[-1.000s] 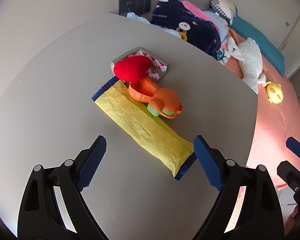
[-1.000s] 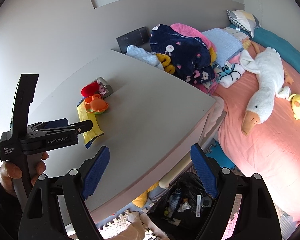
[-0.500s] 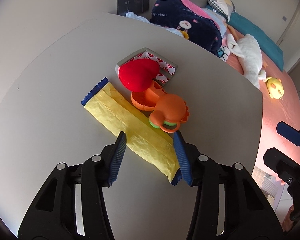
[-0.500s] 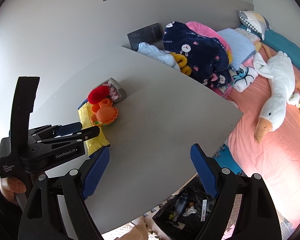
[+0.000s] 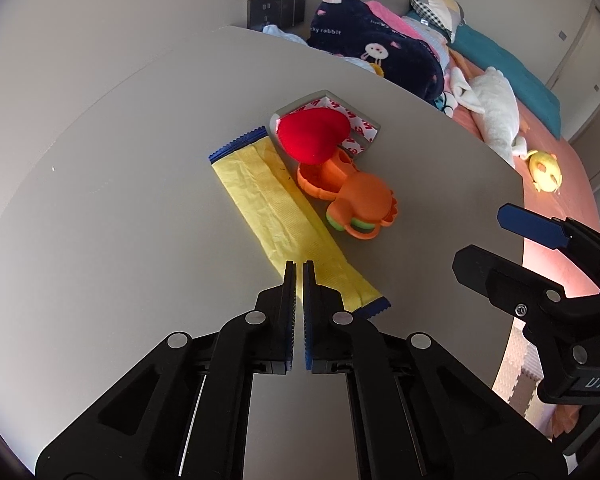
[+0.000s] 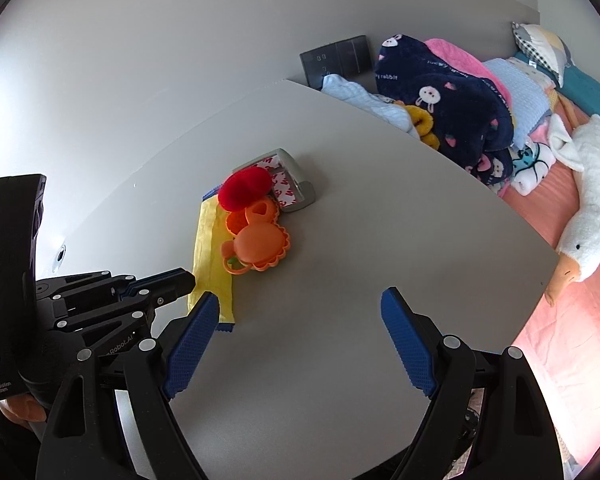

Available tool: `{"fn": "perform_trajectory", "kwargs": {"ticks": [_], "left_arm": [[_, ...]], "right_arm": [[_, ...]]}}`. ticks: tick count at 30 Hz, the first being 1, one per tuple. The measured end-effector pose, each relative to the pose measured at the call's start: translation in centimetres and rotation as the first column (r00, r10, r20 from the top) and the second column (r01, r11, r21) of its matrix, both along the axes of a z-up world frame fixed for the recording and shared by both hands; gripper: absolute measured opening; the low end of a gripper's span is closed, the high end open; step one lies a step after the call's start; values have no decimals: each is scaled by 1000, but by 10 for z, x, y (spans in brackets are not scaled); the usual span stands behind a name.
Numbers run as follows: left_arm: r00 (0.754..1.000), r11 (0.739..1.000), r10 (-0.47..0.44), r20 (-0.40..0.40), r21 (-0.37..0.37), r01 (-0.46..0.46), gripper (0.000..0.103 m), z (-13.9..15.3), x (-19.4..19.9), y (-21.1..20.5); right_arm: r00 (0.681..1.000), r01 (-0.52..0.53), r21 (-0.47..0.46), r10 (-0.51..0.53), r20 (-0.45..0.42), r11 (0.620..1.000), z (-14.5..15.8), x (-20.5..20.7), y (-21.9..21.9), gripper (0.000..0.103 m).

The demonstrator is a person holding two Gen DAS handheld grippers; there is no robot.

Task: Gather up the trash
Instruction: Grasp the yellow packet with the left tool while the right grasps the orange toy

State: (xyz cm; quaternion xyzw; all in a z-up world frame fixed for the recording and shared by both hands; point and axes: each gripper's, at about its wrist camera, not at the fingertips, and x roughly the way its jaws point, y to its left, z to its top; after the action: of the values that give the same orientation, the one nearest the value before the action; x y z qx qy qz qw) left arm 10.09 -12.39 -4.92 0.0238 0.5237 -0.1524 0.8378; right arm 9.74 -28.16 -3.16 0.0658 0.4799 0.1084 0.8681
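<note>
**Left fingers pinched on the yellow wrapper; right fingers spread over bare table**

The left gripper (image 5: 299, 268) has its fingers (image 5: 289, 280) brought together on the near end of the yellow wrapper (image 5: 276, 216), which lies flat near the middle of the table (image 5: 120, 220), its far end pointing toward the wall-side edge. Touching the wrapper's side are an orange toy (image 5: 360, 200) and a red heart cushion (image 5: 312, 136) resting on a grey tray (image 5: 366, 118). The right gripper (image 6: 300, 320) hangs with fingers wide apart, nothing between them
</note>
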Motion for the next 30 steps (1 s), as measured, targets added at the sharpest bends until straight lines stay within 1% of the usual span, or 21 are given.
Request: {"fn": "perform_trajectory", "kwargs": {"ticks": [5, 11, 14, 16, 18, 20, 23, 24, 25, 30], "left_arm": [[999, 998, 19, -28, -53, -20, 2, 4, 0, 16], [998, 996, 50, -35, -71, -52, 2, 2, 5, 25], [997, 995, 68, -48, -70, -71, 2, 0, 5, 35], [995, 994, 79, -55, -68, -82, 2, -1, 4, 40], [995, 994, 86, -59, -70, -90, 2, -1, 3, 44], [994, 993, 88, -63, -71, -92, 2, -1, 3, 45], [993, 993, 90, -79, -73, -96, 2, -4, 6, 45], [992, 993, 89, -87, -74, -96, 2, -5, 8, 44], [992, 993, 89, -95, -73, -96, 2, -6, 10, 42], [990, 992, 84, -112, -81, -93, 2, -7, 13, 34]], "right_arm": [[1000, -19, 10, 19, -12, 1000, -8, 9, 17, 83], [1000, -16, 8, 16, -15, 1000, -13, 25, 25, 83], [999, -22, 17, 22, -29, 1000, -19, 36, 28, 76], [999, -27, 9, 27, -37, 1000, -24, 42, 32, 74], [998, -32, 5, 32, -52, 999, -30, 48, 35, 69], [997, -35, 11, 35, -65, 999, -36, 52, 38, 66], [998, -41, -8, 41, -50, 999, -37, 55, 41, 61], [998, -42, -10, 42, -47, 999, -37, 56, 42, 57], [998, -45, -9, 44, -46, 999, -37, 57, 41, 55], [999, -40, -11, 39, -33, 999, -36, 55, 34, 55]]}}
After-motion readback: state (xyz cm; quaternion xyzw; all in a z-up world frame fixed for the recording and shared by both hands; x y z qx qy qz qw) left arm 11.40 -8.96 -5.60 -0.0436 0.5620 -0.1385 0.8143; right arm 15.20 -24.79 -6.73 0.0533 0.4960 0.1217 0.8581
